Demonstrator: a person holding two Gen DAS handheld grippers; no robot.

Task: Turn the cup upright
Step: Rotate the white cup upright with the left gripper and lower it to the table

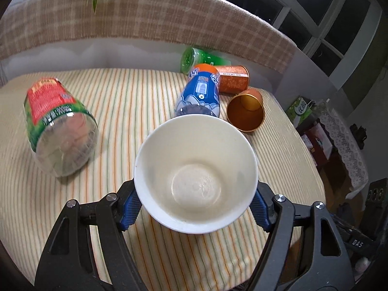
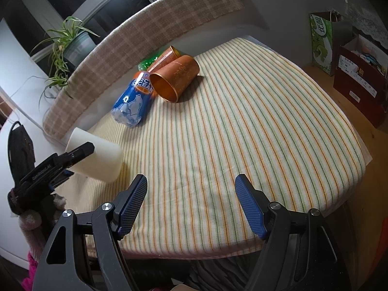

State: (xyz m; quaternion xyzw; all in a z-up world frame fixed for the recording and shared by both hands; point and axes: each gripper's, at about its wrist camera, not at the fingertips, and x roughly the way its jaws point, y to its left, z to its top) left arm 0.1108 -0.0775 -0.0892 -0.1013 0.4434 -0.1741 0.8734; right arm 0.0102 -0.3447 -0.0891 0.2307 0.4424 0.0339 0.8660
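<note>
While the left gripper squeezes a white paper cup between its blue pads, the cup fills the lower middle of the left wrist view, its open mouth turned toward the camera and its pale bottom showing deep inside. From the right wrist view the same cup appears at lower left, lying roughly sideways in the grip, tilted rather than standing; whether its edge touches the striped cloth I cannot tell.

At the bottom of that view the right gripper hangs over bare cloth with its fingers spread wide, holding nothing.

Further back, a clear jar with a red and green label lies on its side at the left of the left wrist view. Beyond the cup lie a blue bottle, a copper tin cup, an orange can and a green bottle, clustered together, all toppled. A checked cushion curves across the top, and a potted plant sits at upper left in the right wrist view.

By my reckoning the job is partway done: the cup is gripped but not yet upright. It remains to turn its mouth upward, set its base on the cloth and let go.
</note>
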